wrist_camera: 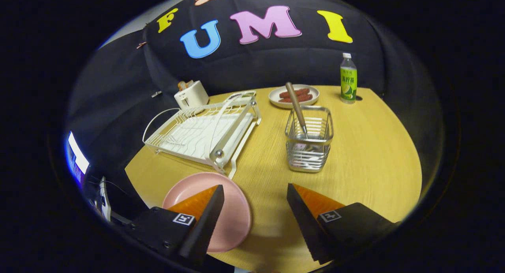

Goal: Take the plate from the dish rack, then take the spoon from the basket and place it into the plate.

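- The gripper [255,192] has its fingers spread wide with nothing between them, just bare wooden table [371,154] showing in the gap.
- The pink plate [232,217] lies flat on the table down by the left finger, which covers part of it in the view; can't tell if the finger touches it or just hangs over it.
- Just ahead of the plate sits the white dish rack [205,135], its wire slots empty.
- Beyond the right finger, a bit off to the rack's right, stands the wire basket [309,146]. The spoon [296,105] is in it, handle up and leaning back to the left — its bowl end is down inside the mesh.
- Behind the basket there's a small white plate of sausages [294,95], and a green-labelled bottle [348,79] stands upright near the table's far edge.
- A white toaster [191,94] with bread poking out sits behind the rack's far corner.
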The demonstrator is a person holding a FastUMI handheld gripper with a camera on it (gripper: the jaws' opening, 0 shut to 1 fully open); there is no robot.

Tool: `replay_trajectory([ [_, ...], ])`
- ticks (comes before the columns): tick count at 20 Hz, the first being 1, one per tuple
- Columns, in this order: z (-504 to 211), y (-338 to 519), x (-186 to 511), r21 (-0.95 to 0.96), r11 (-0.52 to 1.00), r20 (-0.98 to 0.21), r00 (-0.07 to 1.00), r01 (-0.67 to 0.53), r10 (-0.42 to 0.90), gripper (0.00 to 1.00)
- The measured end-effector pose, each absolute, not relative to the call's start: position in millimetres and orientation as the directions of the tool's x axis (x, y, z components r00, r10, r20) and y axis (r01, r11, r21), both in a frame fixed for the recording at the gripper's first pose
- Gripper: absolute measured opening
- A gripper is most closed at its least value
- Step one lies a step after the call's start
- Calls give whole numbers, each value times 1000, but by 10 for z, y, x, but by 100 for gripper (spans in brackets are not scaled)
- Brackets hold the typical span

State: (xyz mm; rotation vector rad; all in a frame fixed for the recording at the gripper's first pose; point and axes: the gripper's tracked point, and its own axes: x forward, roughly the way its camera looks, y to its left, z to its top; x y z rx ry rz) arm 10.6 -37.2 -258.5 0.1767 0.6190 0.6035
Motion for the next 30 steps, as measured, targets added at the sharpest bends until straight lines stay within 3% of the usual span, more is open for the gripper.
replay_trajectory([
  [5,-1861,-532,531,185,834,-340,762,-520,551,98],
  [9,-1627,-423,976,129,847,-289,798,-515,529,98],
  [13,-1680,-324,1457,117,873,-298,821,-474,486,98],
  [21,-2366,-267,2066,95,900,-445,791,-425,420,98],
  [23,-2482,-239,2114,110,906,-481,775,-409,409,93],
  [27,-2557,-154,2207,93,906,-492,772,-414,403,74],
  [30,-2706,-138,2208,93,910,-536,749,-405,388,53],
])
